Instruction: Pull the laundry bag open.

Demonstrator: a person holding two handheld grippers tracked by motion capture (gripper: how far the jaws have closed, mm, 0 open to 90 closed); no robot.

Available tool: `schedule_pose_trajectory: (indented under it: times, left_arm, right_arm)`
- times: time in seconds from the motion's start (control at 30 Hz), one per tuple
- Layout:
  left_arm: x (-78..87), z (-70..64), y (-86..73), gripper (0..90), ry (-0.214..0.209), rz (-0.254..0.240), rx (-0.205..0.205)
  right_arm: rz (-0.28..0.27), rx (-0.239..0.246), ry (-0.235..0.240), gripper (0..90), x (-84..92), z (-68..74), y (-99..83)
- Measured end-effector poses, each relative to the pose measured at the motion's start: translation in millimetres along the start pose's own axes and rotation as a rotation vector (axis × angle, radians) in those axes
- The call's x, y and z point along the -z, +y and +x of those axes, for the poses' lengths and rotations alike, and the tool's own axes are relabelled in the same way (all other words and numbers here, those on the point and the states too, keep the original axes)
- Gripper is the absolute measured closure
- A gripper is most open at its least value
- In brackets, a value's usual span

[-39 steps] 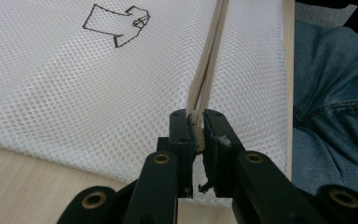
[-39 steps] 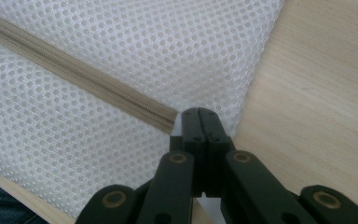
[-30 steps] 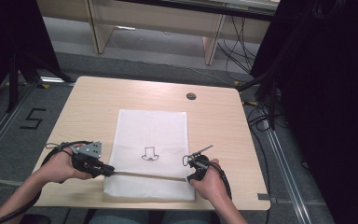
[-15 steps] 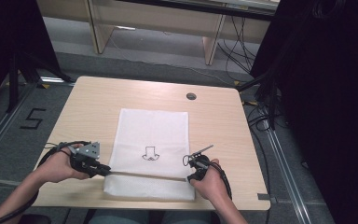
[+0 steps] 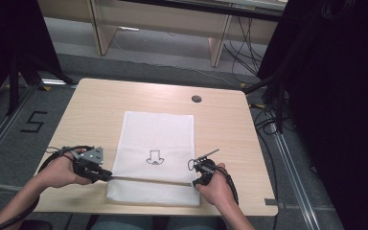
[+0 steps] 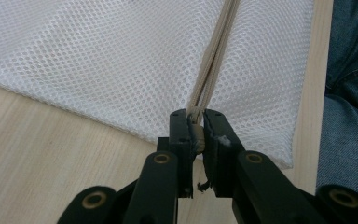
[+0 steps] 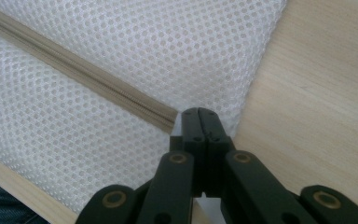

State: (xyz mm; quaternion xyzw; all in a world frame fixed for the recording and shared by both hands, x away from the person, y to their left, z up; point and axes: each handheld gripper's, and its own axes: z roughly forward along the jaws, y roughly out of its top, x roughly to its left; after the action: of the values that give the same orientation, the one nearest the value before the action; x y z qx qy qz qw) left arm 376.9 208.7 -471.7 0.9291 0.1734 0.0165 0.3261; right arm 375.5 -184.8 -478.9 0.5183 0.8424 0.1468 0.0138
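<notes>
Gripper states first: the left gripper [image 6: 196, 140] is clamped on the end of the beige zipper [image 6: 214, 65] at the near-left edge of the white mesh laundry bag [image 5: 155, 143], its jaws nearly together with the zipper's end piece pinched between them. Across from it, the right gripper [image 7: 199, 122] sits fully closed at the zipper's opposite end, pinching the mesh right where the tape stops; whether it has the pull tab I cannot tell. Between the two grippers the zipper runs straight across the bag's near portion, the bag lying flat on the worktop [image 5: 96, 105] ahead of both. Compared with a second ago nothing has shifted: both hands and the bag sit as before. That suggests a settled two-ended hold, ready for drawing the zipper along.
</notes>
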Motion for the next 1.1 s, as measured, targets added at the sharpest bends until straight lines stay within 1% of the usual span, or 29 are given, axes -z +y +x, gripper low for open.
schedule_pose_trajectory:
  times: [0.07, 0.13, 0.17, 0.2, 0.23, 0.3, 0.33, 0.37, 0.4, 0.47, 0.5, 0.53, 0.57, 0.6, 0.63, 0.67, 0.7, 0.73, 0.77, 0.8, 0.83, 0.87, 0.9, 0.93, 1.0, 1.03, 1.07, 1.1]
  left_arm:
    - [-0.1, 0.1, 0.1, 82.1, 0.007, 0.009, -0.007]
    - [0.5, 0.6, 0.4, 82.1, -0.001, 0.011, -0.008]
    - [0.6, 0.1, 0.3, 82.1, 0.003, 0.005, -0.008]
    - [1.0, -0.1, 0.4, 82.1, 0.010, 0.004, -0.009]
    - [0.7, -0.2, 0.7, 82.1, 0.008, 0.008, -0.010]
    - [0.6, -0.2, 1.0, 82.1, 0.017, 0.020, -0.019]
    - [0.2, -0.5, 0.5, 82.1, 0.007, 0.011, -0.008]
    - [0.5, 0.2, 0.1, 82.1, 0.004, 0.005, -0.006]
    - [1.3, 1.0, 0.4, 82.1, 0.006, 0.008, -0.017]
    - [2.2, 1.7, -2.0, 82.1, 0.037, 0.040, -0.015]
    - [2.8, 2.9, -4.8, 82.1, 0.027, 0.030, 0.002]
    - [3.7, 3.3, -6.1, 82.1, 0.029, 0.028, 0.004]
    - [5.2, 3.2, -7.0, 82.1, 0.041, 0.031, 0.003]
    - [5.7, 3.0, -7.4, 82.1, 0.032, 0.028, 0.006]
    - [6.4, 1.6, -7.5, 82.1, 0.041, 0.017, 0.011]
    - [6.5, 1.7, -7.5, 82.1, 0.038, 0.024, 0.008]
    - [6.1, 1.7, -7.4, 82.1, 0.035, 0.032, 0.001]
    - [5.4, 1.9, -7.3, 82.1, 0.041, 0.041, -0.006]
    - [5.1, 2.2, -7.7, 82.1, 0.037, 0.047, -0.006]
    - [5.1, 2.2, -8.3, 82.1, 0.037, 0.047, 0.000]
    - [5.6, 2.9, -8.6, 82.1, 0.040, 0.054, -0.004]
    - [5.6, 2.6, -9.5, 82.1, 0.037, 0.046, 0.007]
    - [5.7, 3.3, -9.8, 82.1, 0.034, 0.050, 0.006]
    - [4.8, 2.4, -9.9, 82.1, 0.028, 0.047, 0.014]
    - [2.9, 2.4, -9.7, 82.1, 0.029, 0.070, 0.006]
    - [1.4, 2.7, -10.3, 82.1, 0.030, 0.074, 0.006]
    - [0.7, 3.2, -10.8, 82.1, 0.022, 0.083, 0.009]
    - [0.2, 2.9, -11.1, 82.1, 0.025, 0.081, 0.010]
  right_arm:
    - [0.000, 0.001, -0.005, 90.0, 0.0, 0.2, 0.0]
    - [0.000, 0.001, -0.005, 90.0, 0.0, 0.2, 0.1]
    - [0.003, -0.016, -0.007, 90.0, 0.2, 1.1, -0.1]
    - [0.003, -0.011, -0.012, 90.0, 0.3, 0.5, 0.0]
    - [0.001, -0.004, -0.007, 90.0, 0.0, 0.3, 0.0]
    - [0.003, -0.011, -0.012, 90.0, 0.2, 0.4, 0.0]
    - [0.002, -0.009, -0.010, 90.0, 0.0, 0.4, 0.0]
    - [0.000, 0.004, 0.000, 90.0, -0.1, -0.4, 0.1]
    - [0.000, 0.003, 0.000, 90.0, 0.0, -0.3, 0.1]
    - [0.001, 0.000, -0.002, 90.0, 0.0, -0.2, 0.0]
    - [0.001, 0.001, -0.004, 90.0, 0.0, -0.4, 0.1]
    - [-0.002, 0.007, -0.006, 90.0, -0.2, -0.5, 0.2]
    - [-0.001, 0.005, -0.007, 90.0, -0.2, -0.5, 0.2]
    - [0.001, -0.010, -0.001, 90.0, 0.5, 0.1, 0.1]
    - [0.005, -0.008, 0.002, 90.0, 0.6, 0.0, 0.3]
    - [-0.016, -0.024, 0.017, 90.0, 1.1, 1.1, 0.3]
    - [-0.016, -0.023, 0.018, 90.0, 1.3, 1.4, 0.3]
    - [-0.010, -0.023, 0.024, 90.0, 1.3, 1.2, 0.4]
    - [-0.006, -0.017, -0.007, 90.0, 0.3, 1.3, 0.2]
    - [0.006, -0.009, -0.004, 90.0, 0.4, 0.9, 0.4]
    - [0.005, -0.011, -0.004, 90.0, 0.4, 0.9, 0.3]
    - [0.005, -0.011, -0.004, 90.0, 0.4, 0.8, 0.3]
    - [0.007, -0.011, -0.016, 90.0, 0.4, 0.4, 0.4]
    - [0.007, -0.008, -0.025, 90.0, 0.2, 0.0, 0.4]
    - [0.007, -0.011, -0.008, 90.0, 0.4, 0.5, 0.4]
    - [0.004, -0.010, 0.005, 90.0, 0.8, 0.2, 0.4]
    - [0.006, -0.007, -0.006, 90.0, 0.7, -0.1, 0.3]
    - [0.006, -0.010, -0.010, 90.0, 0.4, 0.3, 0.2]
